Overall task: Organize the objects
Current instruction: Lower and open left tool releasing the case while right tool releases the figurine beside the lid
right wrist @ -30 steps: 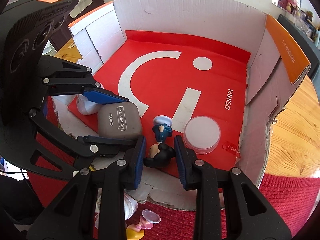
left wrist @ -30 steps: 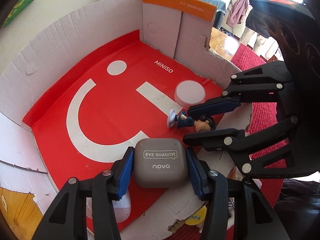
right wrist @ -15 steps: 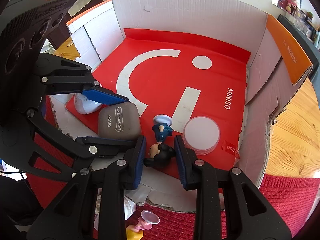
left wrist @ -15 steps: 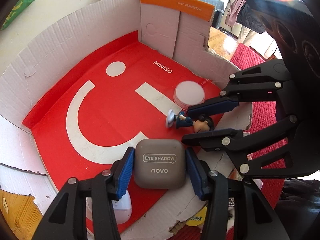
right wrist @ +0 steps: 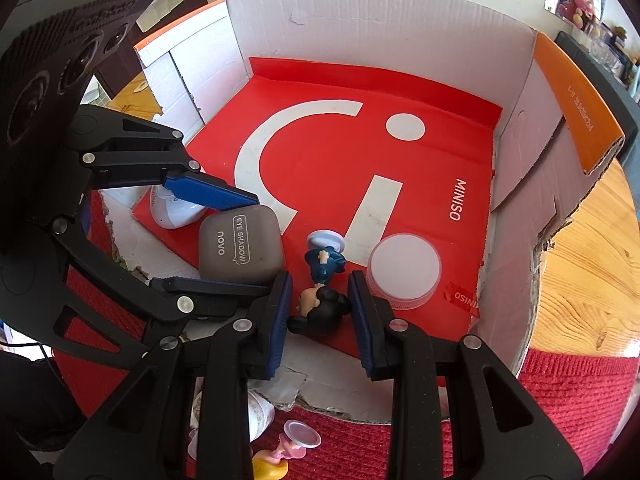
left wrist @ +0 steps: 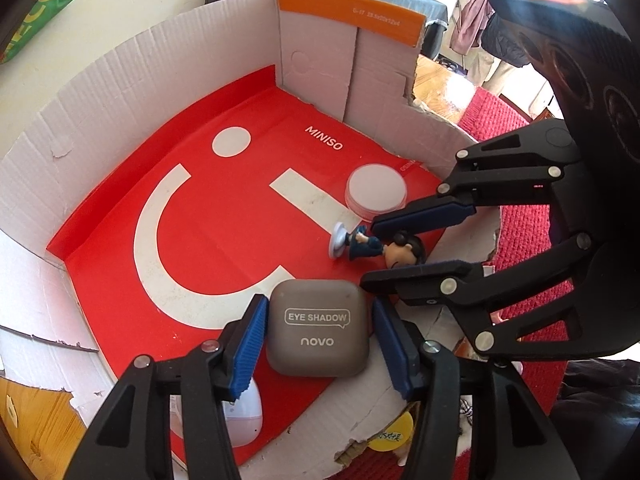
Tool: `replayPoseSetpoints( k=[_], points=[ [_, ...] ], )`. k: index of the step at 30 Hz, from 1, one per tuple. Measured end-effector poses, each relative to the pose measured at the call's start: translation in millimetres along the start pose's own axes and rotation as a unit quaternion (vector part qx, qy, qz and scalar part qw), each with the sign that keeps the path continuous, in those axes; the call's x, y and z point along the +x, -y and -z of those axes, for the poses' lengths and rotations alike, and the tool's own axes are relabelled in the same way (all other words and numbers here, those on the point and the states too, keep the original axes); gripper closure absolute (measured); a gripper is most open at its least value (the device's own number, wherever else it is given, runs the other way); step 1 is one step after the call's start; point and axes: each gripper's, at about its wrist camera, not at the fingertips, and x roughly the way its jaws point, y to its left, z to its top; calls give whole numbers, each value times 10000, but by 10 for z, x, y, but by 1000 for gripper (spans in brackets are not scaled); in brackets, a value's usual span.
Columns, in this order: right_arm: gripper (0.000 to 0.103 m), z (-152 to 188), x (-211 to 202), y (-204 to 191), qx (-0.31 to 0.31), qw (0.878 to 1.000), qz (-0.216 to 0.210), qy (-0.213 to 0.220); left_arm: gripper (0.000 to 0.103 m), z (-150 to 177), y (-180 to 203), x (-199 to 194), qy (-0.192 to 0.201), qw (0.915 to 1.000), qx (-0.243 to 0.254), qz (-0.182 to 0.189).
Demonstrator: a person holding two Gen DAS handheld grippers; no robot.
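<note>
The grey eye shadow case [left wrist: 318, 328] lies flat at the near edge of the red liner [left wrist: 224, 224] in the cardboard box [left wrist: 120, 92], and the left gripper [left wrist: 320, 344] straddles it, fingers [left wrist: 248, 344] just easing apart, a sliver of gap on each side, so nothing is pinched. Right beside it, the little figurine [right wrist: 322, 284] lies on its side, long axis running near to far, head nearest. The right gripper [right wrist: 320, 312] brackets that head, fingers close but seemingly not pressing. A round white container [right wrist: 404, 270] sits just right of it, a white egg-shaped item [right wrist: 174, 210] to the left.
</note>
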Motion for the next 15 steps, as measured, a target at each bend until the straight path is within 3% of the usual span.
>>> replayPoseSetpoints(
  k=[15],
  points=[
    [75, -15, -1, 16, -6, 10000, -18, -40, 47, 15, 6, -10, 4, 10000, -8, 12]
  ],
)
